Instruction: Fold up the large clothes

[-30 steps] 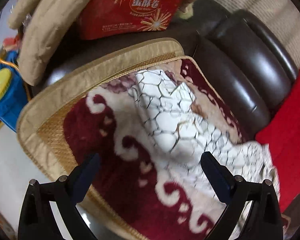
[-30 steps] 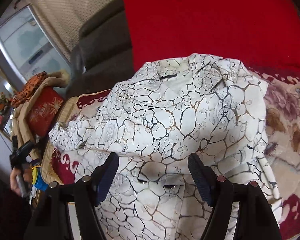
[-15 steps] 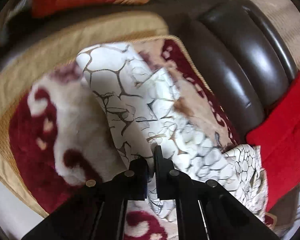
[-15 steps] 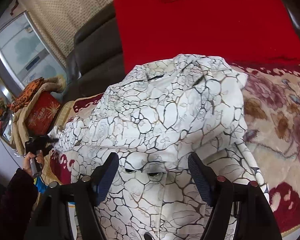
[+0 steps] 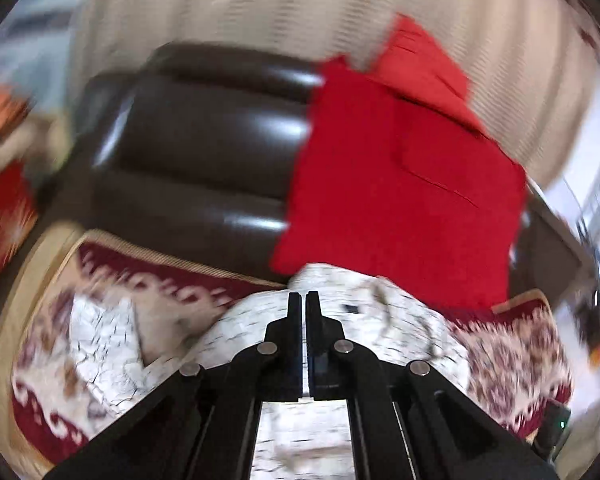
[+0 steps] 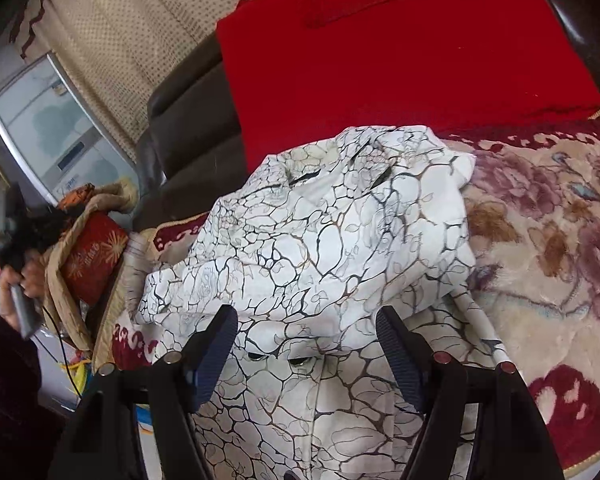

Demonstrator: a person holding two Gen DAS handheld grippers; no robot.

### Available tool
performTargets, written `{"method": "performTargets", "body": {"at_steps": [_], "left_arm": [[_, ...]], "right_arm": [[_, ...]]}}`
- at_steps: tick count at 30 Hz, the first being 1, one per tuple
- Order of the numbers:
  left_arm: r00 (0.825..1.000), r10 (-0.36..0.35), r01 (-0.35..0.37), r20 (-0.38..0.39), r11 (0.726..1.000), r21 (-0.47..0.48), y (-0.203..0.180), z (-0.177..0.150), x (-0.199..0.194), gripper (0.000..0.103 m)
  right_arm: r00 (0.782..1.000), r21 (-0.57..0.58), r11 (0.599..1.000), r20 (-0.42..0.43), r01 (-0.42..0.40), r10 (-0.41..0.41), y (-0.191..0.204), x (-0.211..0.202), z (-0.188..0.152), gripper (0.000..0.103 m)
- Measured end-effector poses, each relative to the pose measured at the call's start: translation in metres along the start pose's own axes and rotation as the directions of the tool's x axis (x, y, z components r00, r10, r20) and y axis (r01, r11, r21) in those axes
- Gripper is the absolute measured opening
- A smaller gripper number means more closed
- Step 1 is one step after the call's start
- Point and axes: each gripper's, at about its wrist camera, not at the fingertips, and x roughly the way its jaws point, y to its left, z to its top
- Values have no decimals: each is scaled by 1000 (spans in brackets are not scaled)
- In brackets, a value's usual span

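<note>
White crackle-patterned garment (image 6: 324,248) is lying bunched on the patterned sofa cover (image 6: 548,240), its length running from the front edge toward the red blanket (image 6: 400,60) on the backrest. Left gripper (image 5: 304,300) is tilting down over it, jaws pressed together; whether it pinches cloth is unclear. Right gripper (image 6: 308,344) is hovering at the front edge, jaws spread.
</note>
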Motion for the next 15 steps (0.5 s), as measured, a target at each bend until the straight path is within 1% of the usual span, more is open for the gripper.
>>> {"method": "performTargets", "body": {"at_steps": [1,2,3,4,5,6,7,8,10,12,14,15], "left_arm": [[1000,4,-4,15,1000,21,-16,5,-2,1],[1000,9,-10,25,1000,25,-22,7,-2,2],[999,21,-22,24,1000,21,-23,8,-2,4],[999,37,-37,15,999,14,-22,7,-1,20],[998,69,-69,-4,998,-2,-12,4,1,51],[994,111,-111,-19,994,-23,1,0,1,67],[986,164,-165,-27,985,-57,18,-4,0,83],[977,213,-215,-29,971,-102,39,-9,-2,84],[964,255,-266,-80,947,-180,83,-19,-5,84],[941,293,-331,-171,903,-274,130,-32,-2,84],[918,323,-389,-231,850,-356,167,-48,-1,84],[912,326,-403,-249,829,-387,181,-54,-1,84]], "right_arm": [[1000,7,1000,4,-1,1,-4,-3,0,75],[1000,12,1000,9,-1,1,-7,-7,0,75],[1000,15,1000,12,-2,2,-10,-11,1,75],[1000,20,1000,12,-6,6,-14,-16,1,75],[1000,24,1000,11,-10,10,-18,-19,2,75],[1000,28,1000,10,-12,12,-21,-22,2,76],[1000,32,999,10,-13,12,-24,-24,2,76],[1000,36,999,8,-13,13,-27,-25,1,76],[1000,54,998,-1,-20,20,-33,-24,1,77],[999,81,996,-12,-33,34,-36,-19,0,77],[998,98,994,-30,-48,52,-34,-12,-2,77],[998,94,994,-41,-51,55,-30,-7,-3,77]]}}
